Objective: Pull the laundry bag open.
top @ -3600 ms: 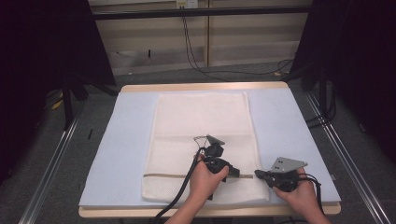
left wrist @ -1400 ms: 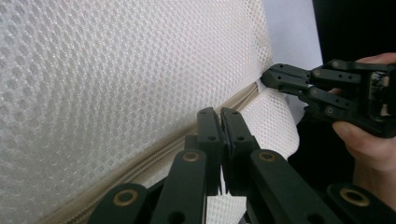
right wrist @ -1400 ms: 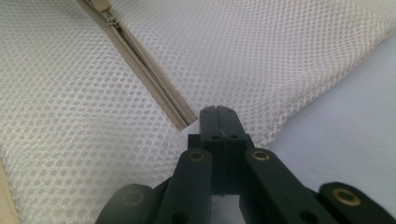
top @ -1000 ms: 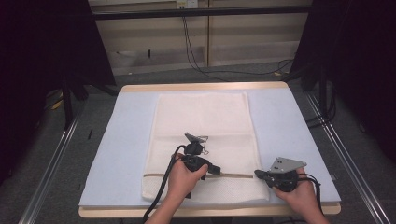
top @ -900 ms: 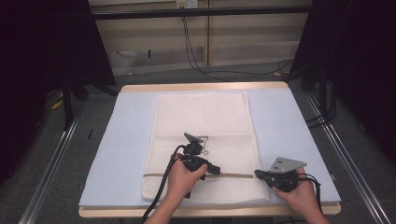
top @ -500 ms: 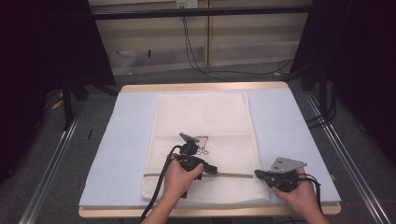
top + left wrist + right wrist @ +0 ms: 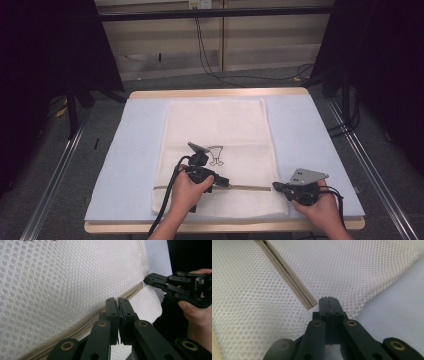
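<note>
A white mesh bag (image 7: 215, 125) lies flat on the pale blue mat (image 7: 305, 130), with a beige zipper (image 7: 250, 188) running across near its front end. My left gripper (image 7: 226, 183) lies on that zipper line, pointing right. Its jaws (image 7: 118, 300) are pressed together over the zipper (image 7: 82, 325), and whatever they pinch is hidden between them. My right gripper (image 7: 275, 186) points left at the bag's right edge. It is shut (image 7: 329, 298) on the mesh just beside the zipper's end (image 7: 310, 305). The left gripper view also shows the right gripper (image 7: 147, 280) pinching that edge.
A small dark drawing (image 7: 216, 156) is printed on the bag just behind my left hand. The mat covers a wooden table (image 7: 220, 93). Metal rails (image 7: 365, 160) run along the floor on both sides, and cables (image 7: 215, 60) trail behind the table.
My left gripper has slid to the left along the zipper line, a long way since the oldest frame and a little in the last second. The right gripper has kept its hold in place.
</note>
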`<state>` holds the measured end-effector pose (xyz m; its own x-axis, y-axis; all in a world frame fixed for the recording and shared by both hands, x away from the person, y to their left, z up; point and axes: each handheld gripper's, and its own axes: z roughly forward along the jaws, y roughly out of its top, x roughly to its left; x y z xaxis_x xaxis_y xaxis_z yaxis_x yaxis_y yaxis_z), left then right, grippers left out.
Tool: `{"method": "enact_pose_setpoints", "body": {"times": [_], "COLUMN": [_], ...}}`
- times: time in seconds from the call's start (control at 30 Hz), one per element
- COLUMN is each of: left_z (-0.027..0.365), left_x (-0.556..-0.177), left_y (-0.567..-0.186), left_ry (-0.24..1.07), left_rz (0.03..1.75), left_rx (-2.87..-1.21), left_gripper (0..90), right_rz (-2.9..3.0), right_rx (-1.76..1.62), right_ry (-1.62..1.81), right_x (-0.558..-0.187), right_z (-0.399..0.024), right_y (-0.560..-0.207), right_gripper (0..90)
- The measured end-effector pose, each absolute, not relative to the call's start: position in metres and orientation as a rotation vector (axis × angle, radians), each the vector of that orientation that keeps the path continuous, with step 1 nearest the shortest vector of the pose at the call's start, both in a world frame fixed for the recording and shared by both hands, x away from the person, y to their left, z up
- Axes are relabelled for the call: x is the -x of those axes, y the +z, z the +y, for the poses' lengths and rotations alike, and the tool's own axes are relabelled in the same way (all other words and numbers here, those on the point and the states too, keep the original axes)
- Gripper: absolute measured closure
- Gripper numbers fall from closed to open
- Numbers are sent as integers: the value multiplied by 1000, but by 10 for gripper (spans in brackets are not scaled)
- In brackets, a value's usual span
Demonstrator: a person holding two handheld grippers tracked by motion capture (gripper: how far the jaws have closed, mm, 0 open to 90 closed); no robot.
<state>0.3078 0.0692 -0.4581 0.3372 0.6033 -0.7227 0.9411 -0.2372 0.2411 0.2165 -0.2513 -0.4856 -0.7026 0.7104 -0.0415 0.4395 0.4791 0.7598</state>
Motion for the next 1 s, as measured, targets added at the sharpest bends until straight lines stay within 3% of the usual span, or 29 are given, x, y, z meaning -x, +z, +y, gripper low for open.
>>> {"method": "enact_pose_setpoints", "body": {"times": [1.0], "left_z": [94], "left_x": [-307], "left_y": [-459], "left_ry": [-638], "left_rz": [1384], "left_rx": [-1920], "left_gripper": [877], "right_rz": [2377], "right_rx": [-971], "right_ry": [1075], "right_x": [-217], "right_z": [-252], "right_y": [-486], "right_gripper": [900]}}
